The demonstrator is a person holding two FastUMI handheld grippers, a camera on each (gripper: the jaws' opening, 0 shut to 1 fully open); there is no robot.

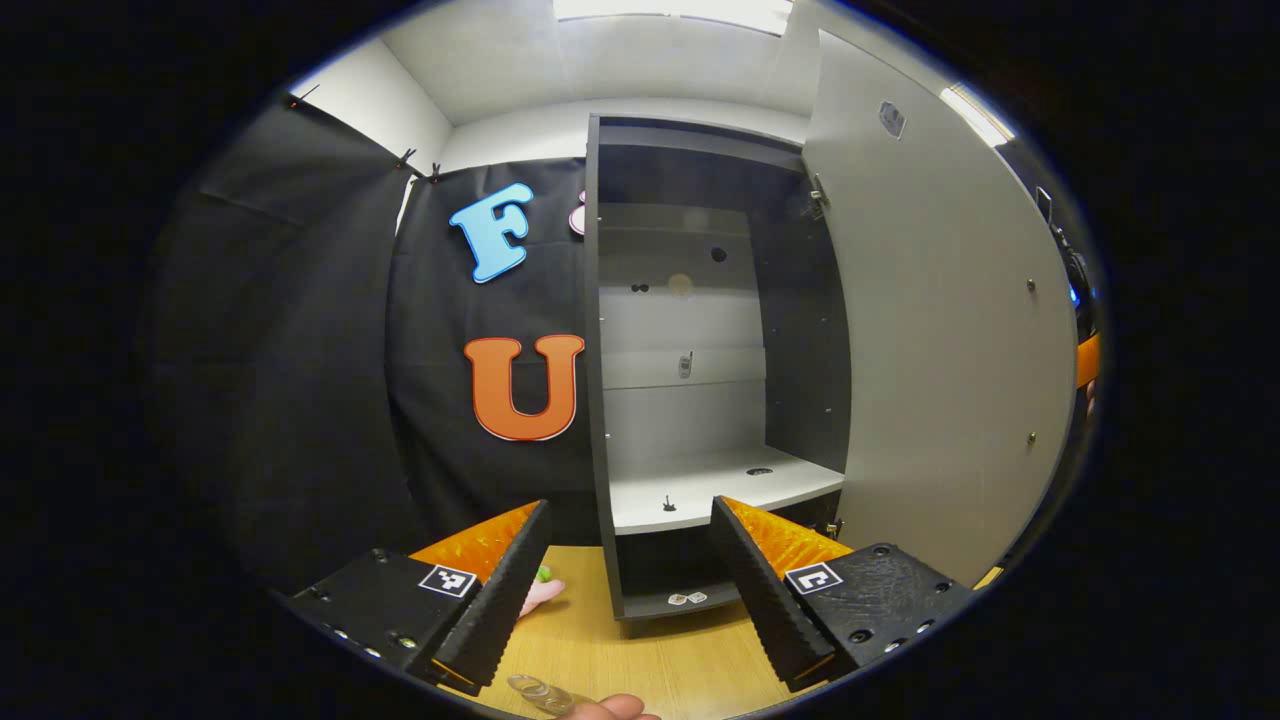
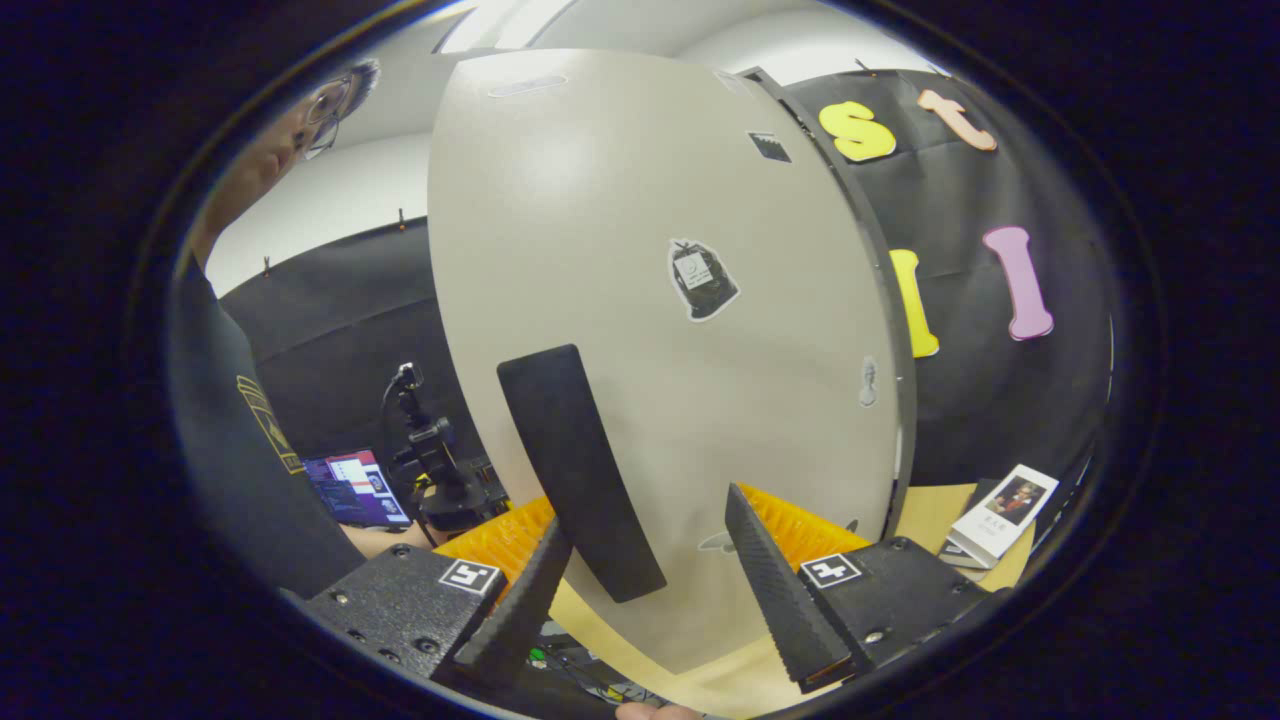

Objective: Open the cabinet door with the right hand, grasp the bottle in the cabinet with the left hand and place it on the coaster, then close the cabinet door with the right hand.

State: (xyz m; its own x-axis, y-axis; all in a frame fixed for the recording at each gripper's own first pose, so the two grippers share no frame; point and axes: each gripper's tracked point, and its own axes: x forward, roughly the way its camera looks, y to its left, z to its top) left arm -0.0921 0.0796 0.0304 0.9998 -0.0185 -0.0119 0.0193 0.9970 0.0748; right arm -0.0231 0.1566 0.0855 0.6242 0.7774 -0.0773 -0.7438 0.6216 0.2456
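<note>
Two steps look done: the door (image 1: 940,330) stands open and the cabinet (image 1: 700,330) shelf is bare. Near the left tool (image 1: 630,590), spread wide, glass at the tabletop (image 1: 650,660) edge may be the bottle (image 1: 535,690); I cannot tell. Closing remains: right tool (image 2: 650,590) wide at the handle (image 2: 575,470).

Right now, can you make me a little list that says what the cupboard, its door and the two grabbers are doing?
cabinet: open, shelf looks bare
cabinet door: swung wide open
door handle: dark bar, just ahead of the right gripper
left gripper: open, holding nothing, facing the cabinet
right gripper: open, close to the door's front
table: wooden, under the cabinet
bottle: cannot tell where it is
</note>
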